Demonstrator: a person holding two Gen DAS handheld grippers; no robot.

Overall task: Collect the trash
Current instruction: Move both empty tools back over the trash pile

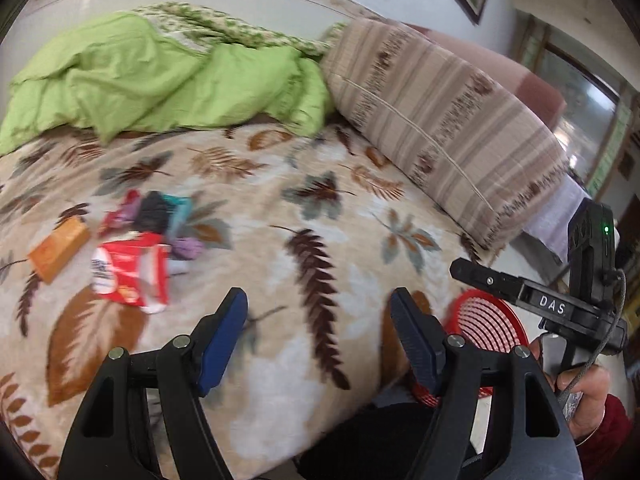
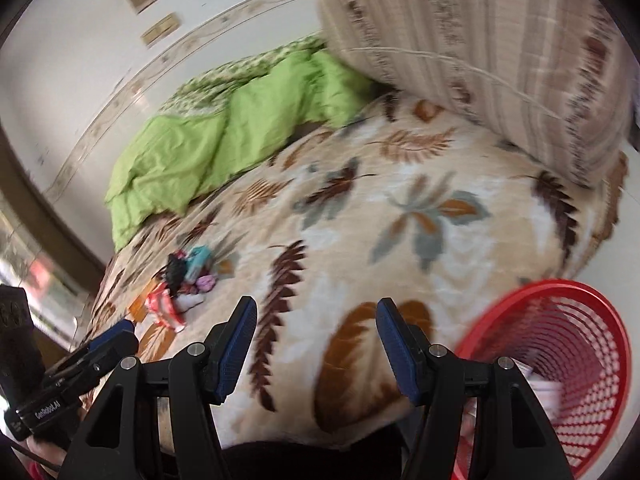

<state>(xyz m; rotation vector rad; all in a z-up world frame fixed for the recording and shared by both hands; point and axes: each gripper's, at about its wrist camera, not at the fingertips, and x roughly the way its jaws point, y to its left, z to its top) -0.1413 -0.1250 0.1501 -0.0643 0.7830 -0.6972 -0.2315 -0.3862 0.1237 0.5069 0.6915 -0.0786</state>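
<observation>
Hovering over a bed with a beige leaf-print blanket [image 1: 280, 216], left gripper [image 1: 318, 340] and right gripper [image 2: 316, 348] both have jaws parted, nothing between them. Trash pile of red crinkled wrapper [image 1: 132, 276], orange box [image 1: 60, 250] and small dark scraps lies on the blanket, well apart from both. Red plastic mesh basket [image 2: 560, 360] sits beside the bed edge.
</observation>
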